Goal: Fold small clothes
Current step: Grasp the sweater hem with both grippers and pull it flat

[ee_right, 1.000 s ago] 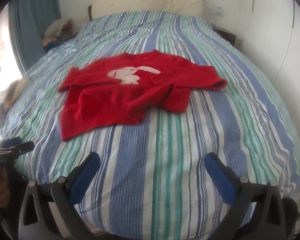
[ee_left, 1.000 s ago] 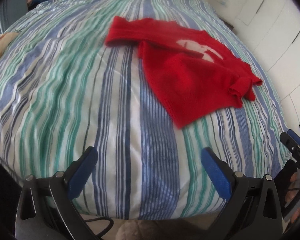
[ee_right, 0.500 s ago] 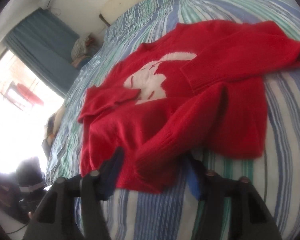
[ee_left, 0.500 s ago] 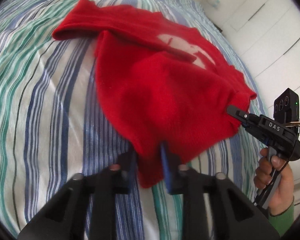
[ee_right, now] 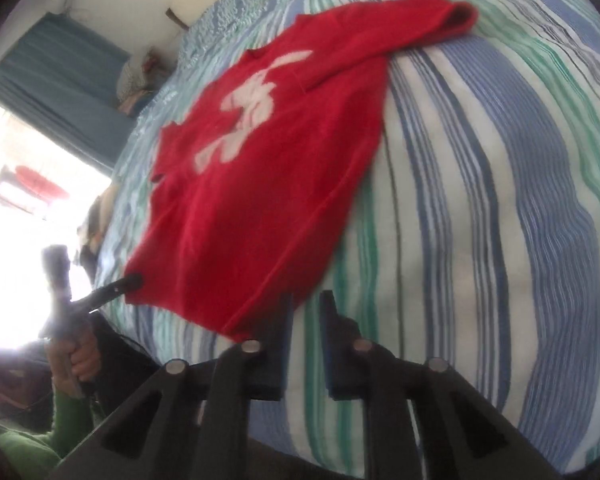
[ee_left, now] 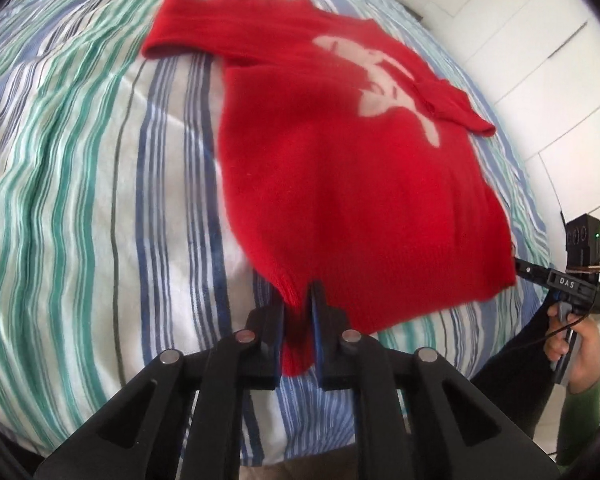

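A red sweater (ee_left: 340, 168) with a white print on its chest lies face up on the striped bed (ee_left: 80, 200); it also shows in the right wrist view (ee_right: 260, 184). My left gripper (ee_left: 298, 300) is shut on the sweater's left hem corner. My right gripper (ee_right: 306, 308) is nearly closed at the right hem corner, with the hem edge at its left finger. The right gripper also shows in the left wrist view (ee_left: 518, 266), pinching that corner. The left gripper also shows in the right wrist view (ee_right: 134, 280). The body is pulled flat toward me; one sleeve (ee_left: 188, 24) lies stretched out.
White cupboard doors (ee_left: 540, 40) stand to the right of the bed. A teal curtain (ee_right: 56, 80) and a bright window (ee_right: 28, 184) are on the left, with a pile of clothes (ee_right: 136, 84) beside the bed. The bed's front edge is just below both grippers.
Both grippers moved in from the bed's front edge, closed on the sweater's hem corners and pulled the hem toward me. The crumpled sweater now lies spread flat.
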Demonstrator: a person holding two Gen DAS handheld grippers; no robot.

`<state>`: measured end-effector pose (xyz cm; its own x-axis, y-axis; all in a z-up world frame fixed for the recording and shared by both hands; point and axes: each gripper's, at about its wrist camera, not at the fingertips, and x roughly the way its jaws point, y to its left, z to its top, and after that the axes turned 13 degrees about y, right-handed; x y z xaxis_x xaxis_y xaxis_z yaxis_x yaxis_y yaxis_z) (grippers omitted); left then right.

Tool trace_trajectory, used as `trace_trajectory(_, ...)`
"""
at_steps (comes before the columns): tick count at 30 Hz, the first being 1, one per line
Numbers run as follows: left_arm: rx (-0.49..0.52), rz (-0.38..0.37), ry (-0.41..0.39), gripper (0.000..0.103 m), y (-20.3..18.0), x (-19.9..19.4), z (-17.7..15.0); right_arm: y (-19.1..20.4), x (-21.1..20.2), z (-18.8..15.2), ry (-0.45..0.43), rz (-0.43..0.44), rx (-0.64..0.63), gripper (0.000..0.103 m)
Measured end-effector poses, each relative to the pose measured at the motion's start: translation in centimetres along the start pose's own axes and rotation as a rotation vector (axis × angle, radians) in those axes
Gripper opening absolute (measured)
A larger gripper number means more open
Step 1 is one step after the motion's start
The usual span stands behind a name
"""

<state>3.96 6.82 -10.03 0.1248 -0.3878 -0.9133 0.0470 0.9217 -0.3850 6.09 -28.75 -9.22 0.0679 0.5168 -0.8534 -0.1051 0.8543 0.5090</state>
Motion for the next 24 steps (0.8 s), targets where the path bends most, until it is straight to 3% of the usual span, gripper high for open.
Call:
trace_trajectory(1,-0.021,-0.023,-0.009,0.016,0.3,0.1,-0.2,-0.8,0.5,-0.1,-0.005,-0.022,0.038,0.028)
trace_trajectory(3,-0.044,-0.076,-0.033,0.030,0.7,-0.2,-0.7,-1.8,0.2,-0.2,-0.048,0.036,0.100,0.039)
trace_trajectory(4,-0.049,-0.091,-0.048,0.045,0.7,-0.4,-0.9,-1.8,-0.1,-0.2,-0.070,0.078,0.119,0.050)
trace_trajectory(5,-0.050,-0.097,-0.061,0.052,0.7,-0.5,-1.2,-1.5,-0.3,-0.2,-0.089,0.120,0.127,0.063)
trace_trajectory(7,-0.040,-0.077,-0.064,0.052,0.3,-0.2,-1.2,-0.6,-0.1,-0.3,-0.092,0.199,0.118,0.083)
trace_trajectory(9,-0.031,-0.055,-0.062,0.048,-0.1,0.1,-1.3,0.1,1.5,-0.1,-0.030,0.207,0.114,0.084)
trace_trajectory(10,-0.027,-0.053,-0.066,0.040,-0.1,0.0,-1.5,0.1,2.3,-0.1,-0.002,0.204,0.129,0.084)
trace_trajectory(11,-0.023,-0.059,-0.065,0.023,-0.1,0.1,-1.3,0.1,2.7,-0.5,0.005,0.218,0.140,0.084)
trace_trajectory(12,-0.018,-0.075,-0.056,0.012,-0.1,0.3,-1.0,0.2,2.8,-0.9,0.006,0.232,0.136,0.082)
trace_trajectory(13,-0.018,-0.097,-0.049,0.007,0.1,0.4,-1.0,0.4,3.0,-1.1,0.016,0.231,0.109,0.060)
trace_trajectory(14,-0.026,-0.110,-0.053,0.006,0.2,0.5,-0.9,0.8,3.1,-1.1,0.026,0.200,0.067,0.002)
trace_trajectory(17,-0.028,-0.139,-0.032,0.005,0.5,-0.6,-1.6,1.8,2.3,-1.2,0.008,0.059,-0.007,0.004)
trace_trajectory(21,-0.002,-0.127,0.011,0.005,0.0,-2.4,-3.7,2.1,-1.3,-2.3,0.005,-0.030,-0.040,0.003)
trace_trajectory(24,-0.011,-0.105,0.039,0.005,-0.3,-1.2,-4.1,1.4,-1.9,-2.9,0.034,-0.097,-0.022,0.003)
